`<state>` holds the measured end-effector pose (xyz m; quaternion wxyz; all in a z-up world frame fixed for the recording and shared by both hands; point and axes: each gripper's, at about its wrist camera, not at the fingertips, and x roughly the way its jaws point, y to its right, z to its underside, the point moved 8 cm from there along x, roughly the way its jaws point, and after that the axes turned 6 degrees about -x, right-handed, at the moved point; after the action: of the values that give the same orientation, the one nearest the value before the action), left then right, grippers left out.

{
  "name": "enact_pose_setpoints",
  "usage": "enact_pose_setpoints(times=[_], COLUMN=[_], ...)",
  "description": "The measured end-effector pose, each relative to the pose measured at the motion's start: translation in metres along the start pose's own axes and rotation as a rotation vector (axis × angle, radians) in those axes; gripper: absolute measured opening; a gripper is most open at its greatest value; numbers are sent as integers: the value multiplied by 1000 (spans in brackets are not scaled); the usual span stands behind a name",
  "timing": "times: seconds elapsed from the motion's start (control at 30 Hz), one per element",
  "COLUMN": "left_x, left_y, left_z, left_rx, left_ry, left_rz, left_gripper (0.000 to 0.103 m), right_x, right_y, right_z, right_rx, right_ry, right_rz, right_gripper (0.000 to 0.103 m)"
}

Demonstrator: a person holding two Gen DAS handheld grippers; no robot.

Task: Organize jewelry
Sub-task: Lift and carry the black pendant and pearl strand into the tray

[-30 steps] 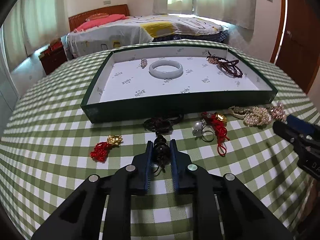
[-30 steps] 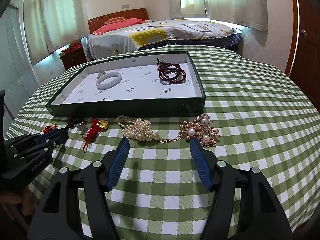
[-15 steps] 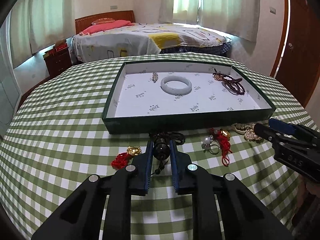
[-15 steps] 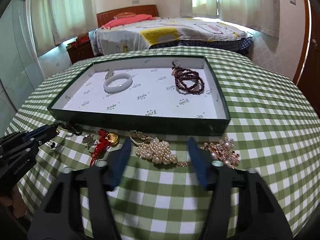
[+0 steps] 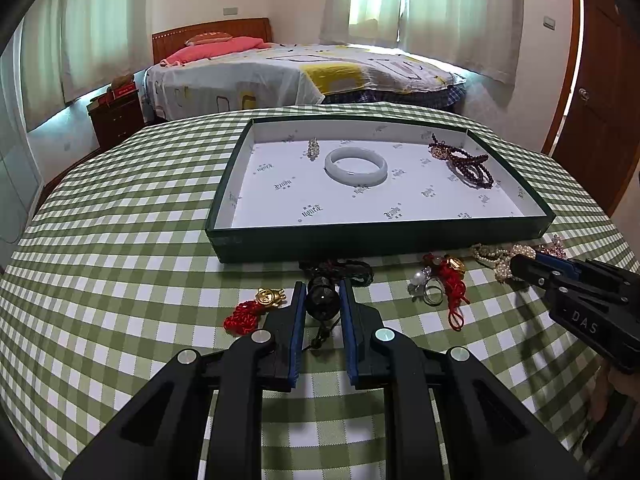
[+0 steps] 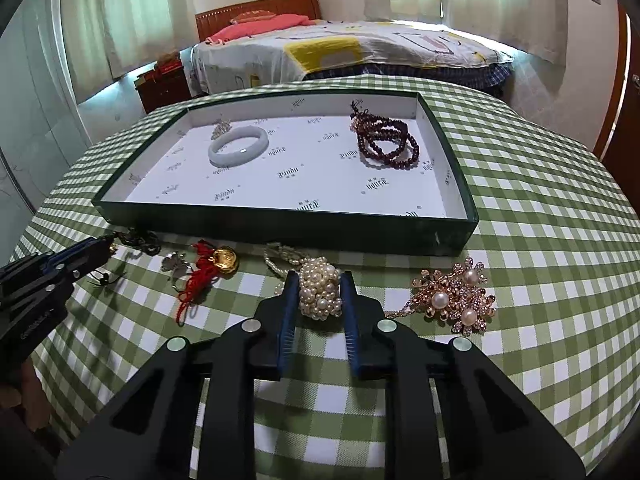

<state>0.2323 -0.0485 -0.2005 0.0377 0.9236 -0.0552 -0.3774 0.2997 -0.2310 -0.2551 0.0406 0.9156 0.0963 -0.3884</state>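
Note:
A green tray (image 5: 380,236) (image 6: 280,226) with a white floor holds a white bangle (image 5: 355,165) (image 6: 238,146), a dark red bead bracelet (image 5: 466,162) (image 6: 386,140) and a small brooch (image 5: 312,147). My left gripper (image 5: 322,286) is shut on a dark bead necklace (image 5: 322,300), lifted in front of the tray. My right gripper (image 6: 320,278) has closed around a pearl bracelet (image 6: 320,290) lying on the cloth.
On the checked tablecloth (image 5: 100,240) lie a red tassel with a gold bear charm (image 5: 256,310), rings (image 5: 426,286), a red cord with a gold charm (image 6: 216,264) and a gold pearl brooch (image 6: 452,298). A bed stands behind the table.
My left gripper has risen and drawn back with the dark necklace. My right gripper has moved forward to the pearl bracelet and closed its jaws from wide open to against it.

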Motion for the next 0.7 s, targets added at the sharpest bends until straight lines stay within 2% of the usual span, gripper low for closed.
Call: enact_pose_setpoints(times=[0.7], left_x=[-15], left_y=[-1], left_z=[-7], left_rx=[1], left_ry=[36], left_rz=[4], left_gripper=[18], right_x=[-47], right_y=[7], right_z=[-6], right_rx=[27], right_ry=[96], right_rz=[-7], right_gripper=[20])
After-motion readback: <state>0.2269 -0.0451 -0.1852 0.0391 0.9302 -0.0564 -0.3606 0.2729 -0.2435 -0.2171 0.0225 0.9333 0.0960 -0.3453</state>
